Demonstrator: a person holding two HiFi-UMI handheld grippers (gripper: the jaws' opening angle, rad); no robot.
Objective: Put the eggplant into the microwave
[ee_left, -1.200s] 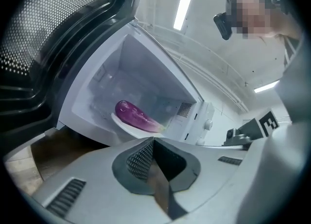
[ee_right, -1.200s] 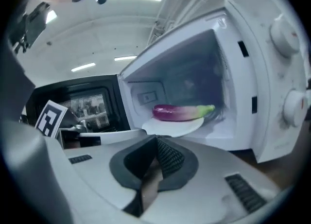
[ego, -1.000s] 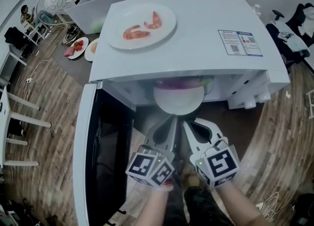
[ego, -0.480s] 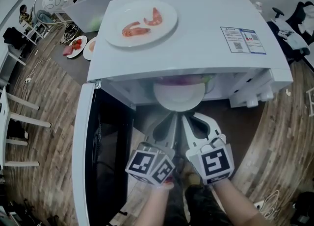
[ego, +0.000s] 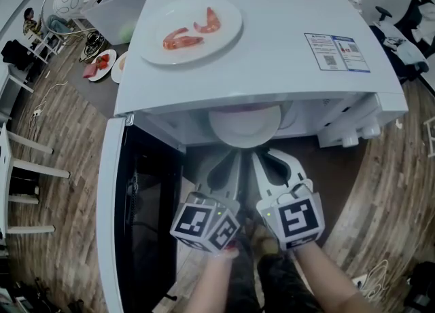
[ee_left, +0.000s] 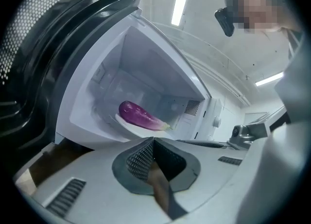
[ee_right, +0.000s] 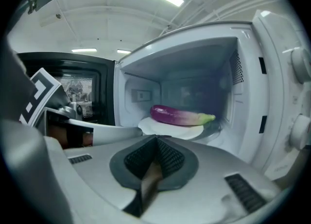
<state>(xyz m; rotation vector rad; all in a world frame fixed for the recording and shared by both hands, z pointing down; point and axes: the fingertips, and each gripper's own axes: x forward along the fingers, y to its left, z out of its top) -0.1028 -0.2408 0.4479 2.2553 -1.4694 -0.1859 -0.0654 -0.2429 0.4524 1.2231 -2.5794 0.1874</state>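
So the eggplant [ee_right: 180,115] is already in the microwave [ego: 272,40]. It's lying on its side on a white plate [ee_right: 171,129] on the oven floor, purple end toward the door side and green stem end toward the control-panel side. The door [ego: 112,210] is swung wide open on the left.

The left hand-held gripper [ee_left: 153,144] has its jaws pressed together with nothing between them. The right hand-held gripper [ee_right: 156,141] is the same deal, closed on nothing. The two sit side by side just outside the opening, pointing in at the eggplant, and neither touches it or the white plate. In the head view the white plate's front edge shows just past their tips.

On top of the microwave there's a second plate [ego: 170,11] with two shrimp [ego: 182,40] on it
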